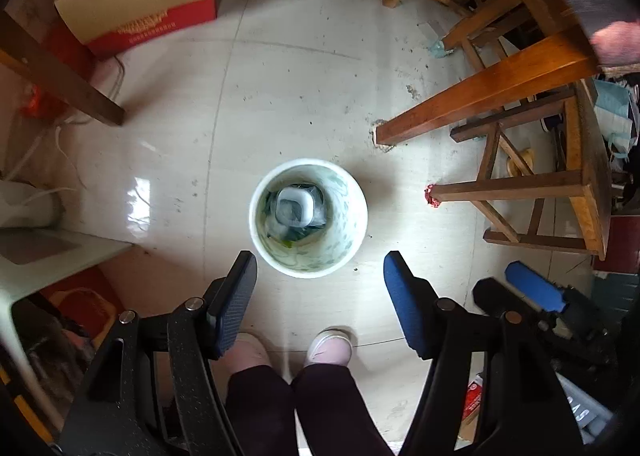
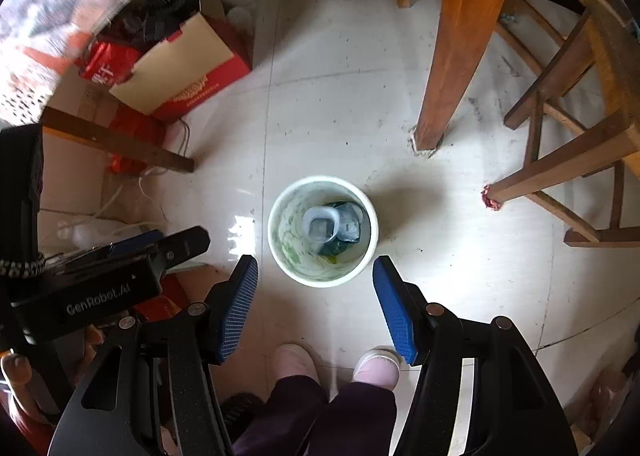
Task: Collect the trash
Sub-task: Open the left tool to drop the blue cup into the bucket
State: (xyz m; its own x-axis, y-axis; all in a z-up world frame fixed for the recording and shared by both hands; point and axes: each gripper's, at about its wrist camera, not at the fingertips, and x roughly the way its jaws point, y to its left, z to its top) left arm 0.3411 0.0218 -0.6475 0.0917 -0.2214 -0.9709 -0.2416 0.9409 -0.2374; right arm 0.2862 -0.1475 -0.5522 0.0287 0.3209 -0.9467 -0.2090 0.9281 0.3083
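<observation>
Both claws are spread wide with nothing in them, so whatever got carried is apparently already dropped.

Left wrist view first: left gripper [image 1: 320,268] hangs pointing straight down at the floor [image 1: 304,88], jaws wide apart, with the white trash bin [image 1: 352,216] sitting just beyond the tips, roughly between them. Inside the bin there's a clear plastic container [image 1: 295,206] lying on some dark green wrapper stuff. The right gripper [image 1: 536,288] pokes in at the lower right, too side-on here to tell how wide it is. Person's feet in pale slippers [image 1: 330,346] are right below.

Right wrist view: right gripper [image 2: 316,268] has the same pose, aimed down over the trash bin [image 2: 288,252], jaws wide, nothing held. Same plastic container [image 2: 320,228] inside. Red cardboard box [image 2: 188,76] is off at the upper left, wooden table leg [image 2: 452,56] at the upper right.

My guess is the task's mostly done: at least a couple of items are binned. There's a reddish scrap [image 2: 492,198] at a stool leg and some bits by the far wall, could be leftovers, can't say for sure.
</observation>
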